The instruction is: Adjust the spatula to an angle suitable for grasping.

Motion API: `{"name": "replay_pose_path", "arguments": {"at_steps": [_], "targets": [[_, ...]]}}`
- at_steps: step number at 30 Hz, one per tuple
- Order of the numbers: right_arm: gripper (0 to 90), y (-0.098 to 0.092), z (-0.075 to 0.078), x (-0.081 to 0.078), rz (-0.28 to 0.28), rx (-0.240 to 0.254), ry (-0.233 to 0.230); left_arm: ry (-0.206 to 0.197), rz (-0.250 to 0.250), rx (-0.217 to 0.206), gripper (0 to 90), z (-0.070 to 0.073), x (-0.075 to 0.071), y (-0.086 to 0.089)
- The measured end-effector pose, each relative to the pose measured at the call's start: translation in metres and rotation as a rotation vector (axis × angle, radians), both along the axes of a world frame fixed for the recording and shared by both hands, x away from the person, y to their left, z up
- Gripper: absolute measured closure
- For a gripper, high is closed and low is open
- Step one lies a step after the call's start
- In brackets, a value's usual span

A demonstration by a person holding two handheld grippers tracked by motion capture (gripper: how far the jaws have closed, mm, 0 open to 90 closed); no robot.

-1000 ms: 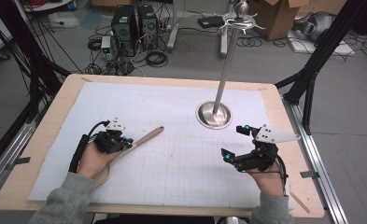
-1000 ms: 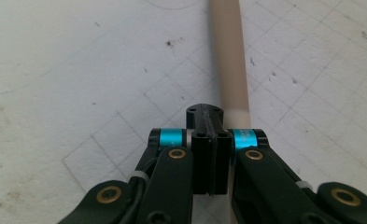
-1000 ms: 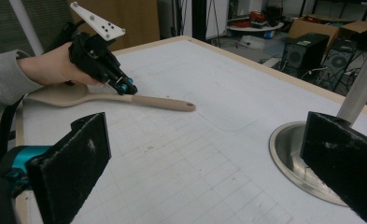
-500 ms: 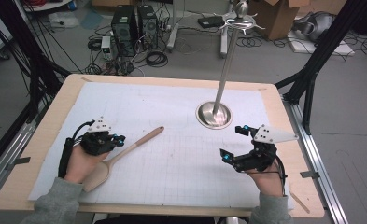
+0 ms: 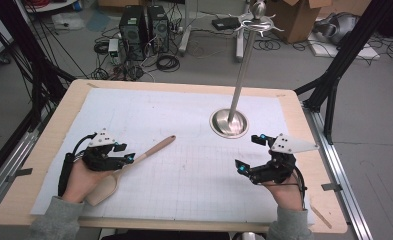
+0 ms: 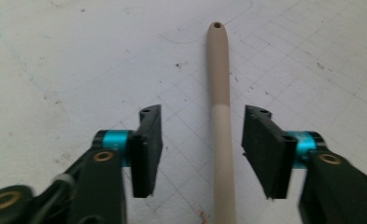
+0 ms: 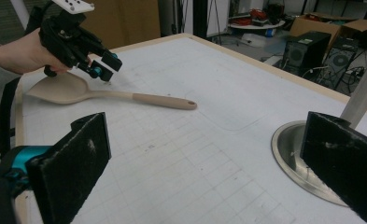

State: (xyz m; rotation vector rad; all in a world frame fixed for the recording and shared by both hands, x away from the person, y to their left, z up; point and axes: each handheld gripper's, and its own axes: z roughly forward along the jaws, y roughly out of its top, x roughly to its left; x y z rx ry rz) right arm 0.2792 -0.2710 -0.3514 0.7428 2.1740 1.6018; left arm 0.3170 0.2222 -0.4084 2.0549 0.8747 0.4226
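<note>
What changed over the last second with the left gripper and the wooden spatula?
The left gripper let go of the wooden spatula: its jaws have just been opening and now straddle the handle without pressing it. The hand drew back toward the table's left edge. The right gripper and the metal stand stayed put.

Spatula [image 5: 134, 162] left of stand [image 5: 229, 122]

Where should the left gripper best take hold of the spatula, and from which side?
Probably on the slim handle of the spatula, from above. It lies flat on the table between the open jaws of the left gripper, which have just been opening; the blade looks too wide.
</note>
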Motion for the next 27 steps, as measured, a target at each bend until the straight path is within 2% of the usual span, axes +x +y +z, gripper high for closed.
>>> {"name": "replay_pose_path", "arguments": {"at_steps": [5,7,14,18,22,27], "targets": [[0.8,0.001,0.0,0.0,0.001,-0.006,0.002,-0.003,-0.02,-0.007,31.5,-0.001,-0.003,0.003],[0.8,0.003,-0.001,0.001,0.003,-0.008,0.006,0.016,-0.028,-0.019,26.3,-0.001,-0.003,0.005],[0.8,0.007,-0.003,0.002,0.015,-0.016,0.012,0.043,-0.032,-0.061,18.1,-0.007,-0.006,0.012],[0.8,0.007,-0.005,0.003,0.015,-0.013,0.021,0.056,-0.051,-0.054,10.9,-0.007,-0.007,0.009],[0.8,0.007,-0.005,0.005,0.021,-0.01,0.02,0.053,-0.076,-0.05,6.7,-0.005,-0.008,0.005],[0.8,0.007,-0.005,0.006,0.026,-0.005,0.017,0.059,-0.09,-0.056,5.6,-0.007,-0.011,0.0]]}}
